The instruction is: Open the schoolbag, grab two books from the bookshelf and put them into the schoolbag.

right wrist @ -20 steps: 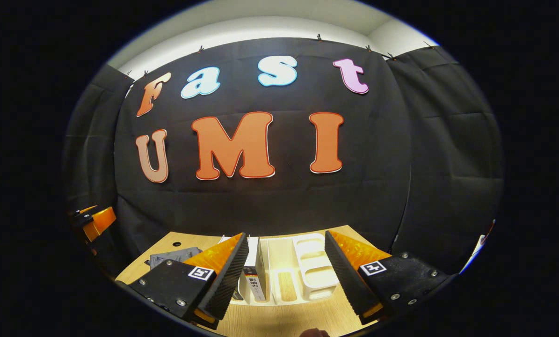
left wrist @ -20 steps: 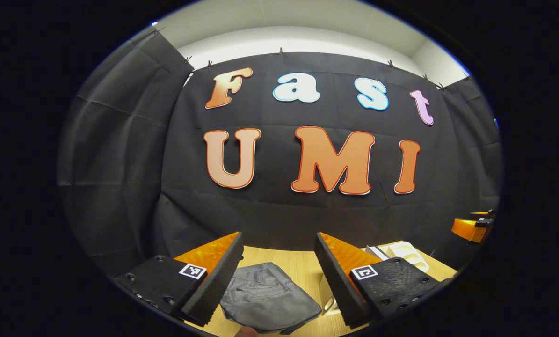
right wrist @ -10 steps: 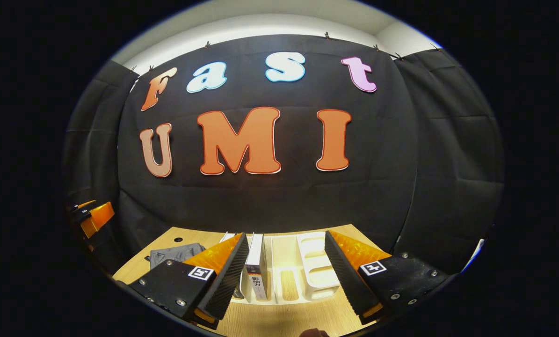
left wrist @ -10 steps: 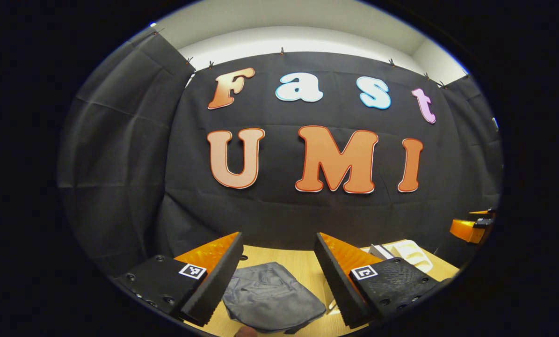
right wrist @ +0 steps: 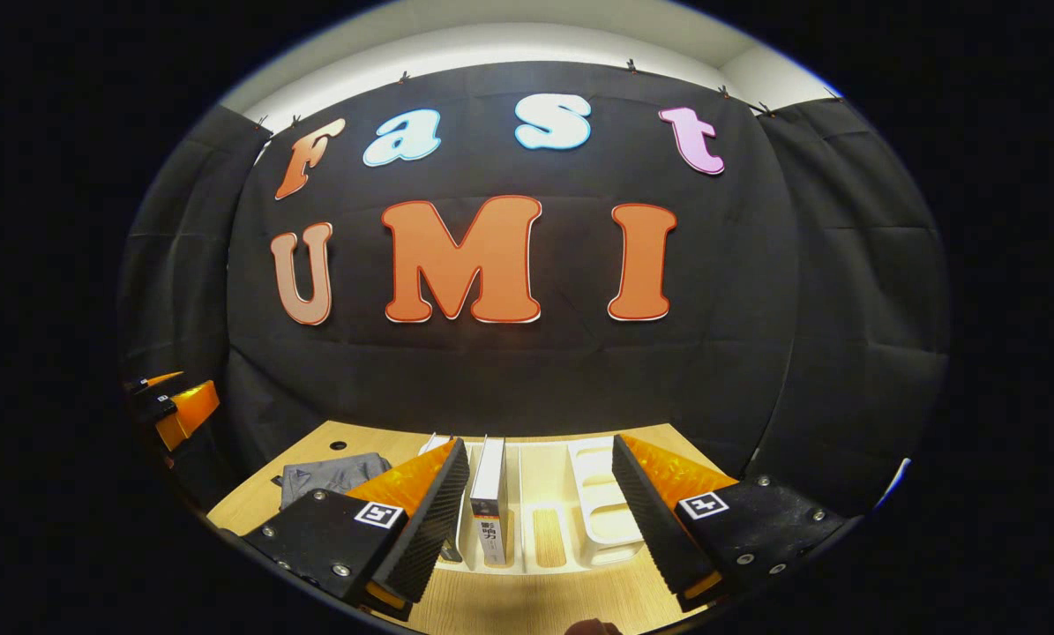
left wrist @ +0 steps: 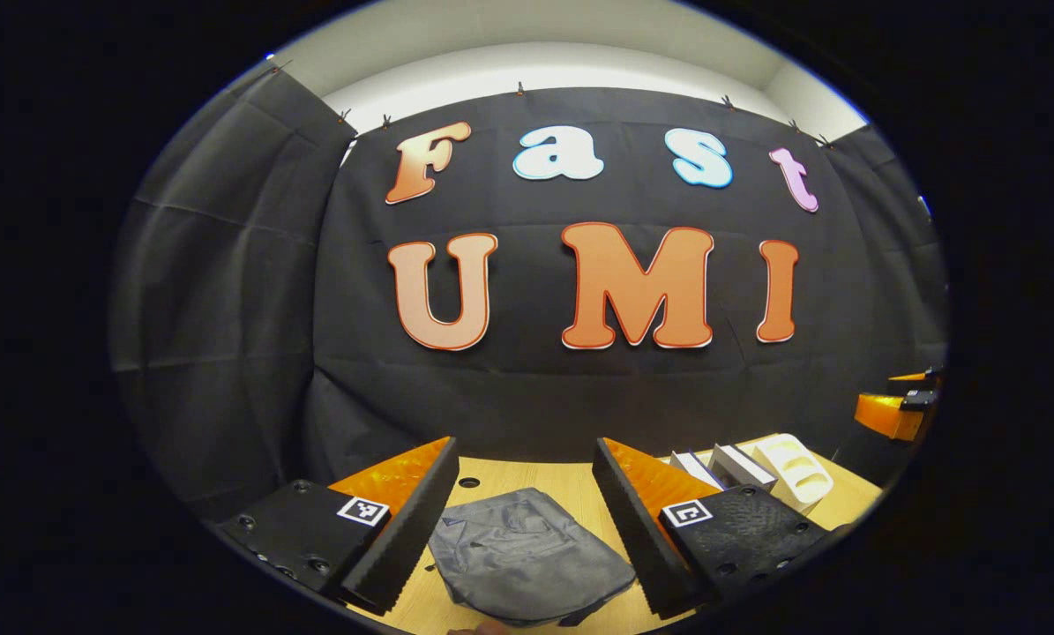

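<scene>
Ahead, schoolbag [left wrist: 527, 556] flat between parted left jaws; books [right wrist: 489, 503] upright between parted right jaws.

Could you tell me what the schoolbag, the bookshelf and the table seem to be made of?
The schoolbag looks like soft grey woven fabric, matte, with folds and stitched seams; it lies slumped flat. The bookshelf appears to be white moulded plastic, smooth with rounded edges and cut-out slots, though painted wood cannot be ruled out. The table shows light wood grain, possibly laminate, with a low sheen.
</scene>
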A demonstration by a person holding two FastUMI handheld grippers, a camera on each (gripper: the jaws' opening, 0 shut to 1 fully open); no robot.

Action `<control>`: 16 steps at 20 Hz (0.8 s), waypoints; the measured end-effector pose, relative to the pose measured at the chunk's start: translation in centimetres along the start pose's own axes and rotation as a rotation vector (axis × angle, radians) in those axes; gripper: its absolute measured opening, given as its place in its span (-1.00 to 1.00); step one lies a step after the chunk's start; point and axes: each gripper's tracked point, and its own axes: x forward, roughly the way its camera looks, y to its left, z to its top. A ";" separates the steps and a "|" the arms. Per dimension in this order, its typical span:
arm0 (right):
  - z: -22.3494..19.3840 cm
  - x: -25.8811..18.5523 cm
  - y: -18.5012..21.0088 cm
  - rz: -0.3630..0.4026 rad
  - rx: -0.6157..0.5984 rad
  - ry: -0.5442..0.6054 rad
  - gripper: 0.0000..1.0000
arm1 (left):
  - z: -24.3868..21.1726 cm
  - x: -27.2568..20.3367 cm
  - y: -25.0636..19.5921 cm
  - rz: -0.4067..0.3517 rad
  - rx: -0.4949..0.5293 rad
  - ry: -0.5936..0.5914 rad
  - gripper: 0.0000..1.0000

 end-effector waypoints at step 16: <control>-4.7 -0.6 -3.9 -0.112 -0.066 0.095 0.95 | -16.8 -0.8 -3.1 -0.136 0.375 0.248 0.94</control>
